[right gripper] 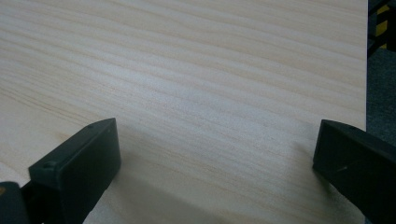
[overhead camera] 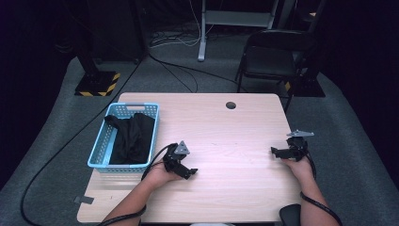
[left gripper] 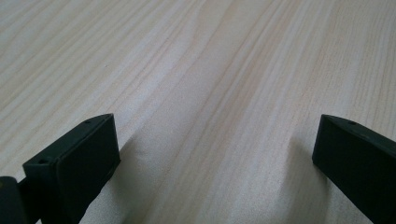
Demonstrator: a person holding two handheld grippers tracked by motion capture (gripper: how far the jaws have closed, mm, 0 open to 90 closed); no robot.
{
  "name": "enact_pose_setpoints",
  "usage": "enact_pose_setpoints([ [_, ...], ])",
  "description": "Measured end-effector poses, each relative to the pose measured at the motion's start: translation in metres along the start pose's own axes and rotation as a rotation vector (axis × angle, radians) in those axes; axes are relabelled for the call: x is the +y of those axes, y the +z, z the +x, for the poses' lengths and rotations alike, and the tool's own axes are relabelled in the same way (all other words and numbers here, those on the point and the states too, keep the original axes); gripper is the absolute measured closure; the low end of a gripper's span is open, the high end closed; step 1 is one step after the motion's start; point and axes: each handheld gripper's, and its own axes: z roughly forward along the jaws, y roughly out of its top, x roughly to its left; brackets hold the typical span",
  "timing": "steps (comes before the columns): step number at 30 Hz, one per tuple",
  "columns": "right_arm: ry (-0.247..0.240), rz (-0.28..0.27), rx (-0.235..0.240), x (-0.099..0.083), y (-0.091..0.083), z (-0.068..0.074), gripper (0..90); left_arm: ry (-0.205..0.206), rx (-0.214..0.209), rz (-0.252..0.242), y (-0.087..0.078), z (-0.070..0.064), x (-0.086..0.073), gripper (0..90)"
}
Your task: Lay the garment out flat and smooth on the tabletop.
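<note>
From the high view, a crumpled black cloth garment (overhead camera: 131, 136) lies heaped inside a light blue perforated plastic basket (overhead camera: 101, 146) at the left edge of the pale wooden table (overhead camera: 235, 136), one corner draped toward the basket's far rim. The left gripper (overhead camera: 190, 172) rests low on the tabletop just to the right of the basket, pointing away from it, while the right gripper (overhead camera: 273, 150) sits well apart near the table's right edge; neither touches the garment. The fabric looks soft, limp and light, so it should bunch and sag when lifted rather than hold any shape, and a pinch on a raised fold or the draped corner near the rim seems the surest hold, since flat fabric against the basket floor would be hard to catch. In the left gripper view, the two black jaws stand wide apart over bare wood grain, with nothing between them. In the right gripper view, the jaws are likewise spread wide and empty, with the table's edge and grey floor (right gripper: 380, 93) beyond.
</note>
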Motion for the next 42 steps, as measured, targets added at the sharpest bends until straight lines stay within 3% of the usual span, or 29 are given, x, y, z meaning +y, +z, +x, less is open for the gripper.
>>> enact_pose_setpoints([
  [12, 0.002, -0.001, -0.003, 0.000, 0.000, 0.000, 0.0, 0.003, 0.000, 0.004, 0.001, 0.001, 0.001, 0.0],
  [23, 0.003, -0.001, -0.005, -0.001, -0.001, 0.000, 0.0, -0.027, 0.026, 0.003, 0.003, 0.001, 0.003, 0.0],
  [30, 0.003, -0.001, -0.005, -0.001, -0.001, 0.000, 0.0, -0.035, 0.042, 0.047, 0.002, 0.000, 0.008, 0.4],
  [42, 0.002, -0.001, -0.004, 0.000, 0.000, 0.000, 0.0, -0.068, 0.037, 0.000, -0.012, -0.003, 0.016, 0.1],
])
